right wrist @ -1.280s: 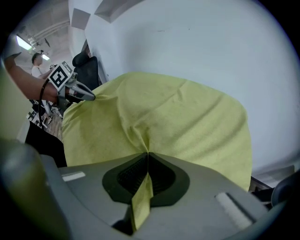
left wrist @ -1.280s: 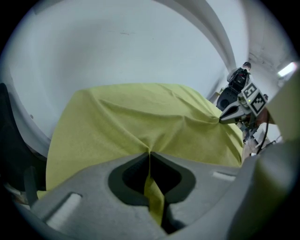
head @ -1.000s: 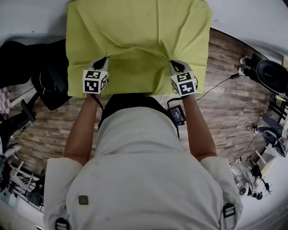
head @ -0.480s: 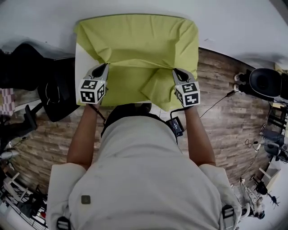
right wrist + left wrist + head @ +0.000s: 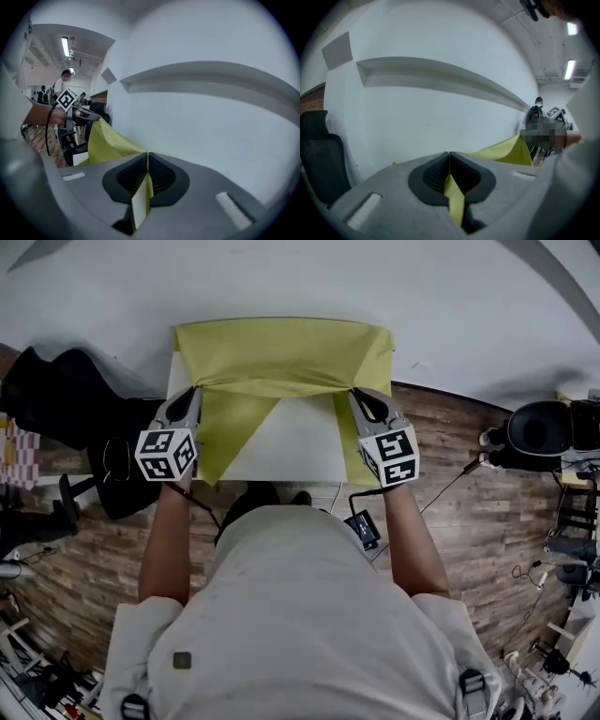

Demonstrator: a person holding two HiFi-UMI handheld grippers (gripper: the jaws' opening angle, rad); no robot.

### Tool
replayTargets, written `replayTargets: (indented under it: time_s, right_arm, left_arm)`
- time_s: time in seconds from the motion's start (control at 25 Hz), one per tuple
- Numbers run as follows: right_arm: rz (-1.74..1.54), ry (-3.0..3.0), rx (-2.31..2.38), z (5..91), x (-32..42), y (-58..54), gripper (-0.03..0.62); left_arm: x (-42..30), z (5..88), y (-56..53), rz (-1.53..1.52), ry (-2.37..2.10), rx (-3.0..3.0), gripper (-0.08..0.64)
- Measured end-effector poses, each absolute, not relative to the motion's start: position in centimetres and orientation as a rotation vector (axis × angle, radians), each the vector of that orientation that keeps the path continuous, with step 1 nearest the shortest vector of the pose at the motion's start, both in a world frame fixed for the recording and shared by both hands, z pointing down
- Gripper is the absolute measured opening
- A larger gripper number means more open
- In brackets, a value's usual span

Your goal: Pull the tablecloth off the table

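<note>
A yellow-green tablecloth point(image 5: 281, 357) lies folded over the far part of a small white table point(image 5: 281, 448), whose near top is bare. My left gripper point(image 5: 194, 392) is shut on the cloth's left edge, my right gripper point(image 5: 354, 394) on its right edge. The cloth stretches taut between them. In the left gripper view a strip of tablecloth point(image 5: 454, 199) is pinched between the closed jaws of the left gripper point(image 5: 449, 154). The right gripper view shows the tablecloth point(image 5: 105, 143) running from the right gripper point(image 5: 147, 155) toward the other gripper.
A white wall point(image 5: 281, 277) stands just behind the table. A black chair point(image 5: 66, 409) is at the left. A black box with cables point(image 5: 364, 529) lies on the wooden floor point(image 5: 469, 512) near the right foot. More gear stands at the right edge.
Both grippers have lifted and drawn the cloth back. It covered the whole table a second ago; now its near part is folded away and the white top shows.
</note>
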State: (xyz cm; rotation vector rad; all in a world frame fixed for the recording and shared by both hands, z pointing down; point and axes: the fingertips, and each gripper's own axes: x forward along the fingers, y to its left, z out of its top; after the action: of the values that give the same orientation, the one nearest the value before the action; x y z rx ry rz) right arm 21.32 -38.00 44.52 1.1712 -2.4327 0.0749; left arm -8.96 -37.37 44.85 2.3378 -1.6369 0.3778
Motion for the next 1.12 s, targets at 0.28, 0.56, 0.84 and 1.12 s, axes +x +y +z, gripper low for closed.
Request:
replayTargets:
  time_s: [0.28,0.56,0.84,1.12]
  right_arm:
    - [0.010,-2.557,1.147,39.5,21.5,-36.4,0.018]
    - [-0.087,-2.571,1.167,36.5,19.2,-34.4,0.018]
    - [-0.120,-2.564,1.251,34.2,15.1,-30.6,0.018]
    - [-0.109,-2.513,1.374,33.6,10.1,-24.8,0.018]
  left_arm:
    - [-8.7,38.8,-35.1,0.306,-1.742,2.393,0.005]
    - [-9.5,36.1,-33.6,0.210,-1.751,2.451,0.005]
    - [-13.3,34.4,-31.2,0.173,-1.675,2.527,0.005]
    - [-18.2,34.1,-26.3,0.172,-1.564,2.594,0.006]
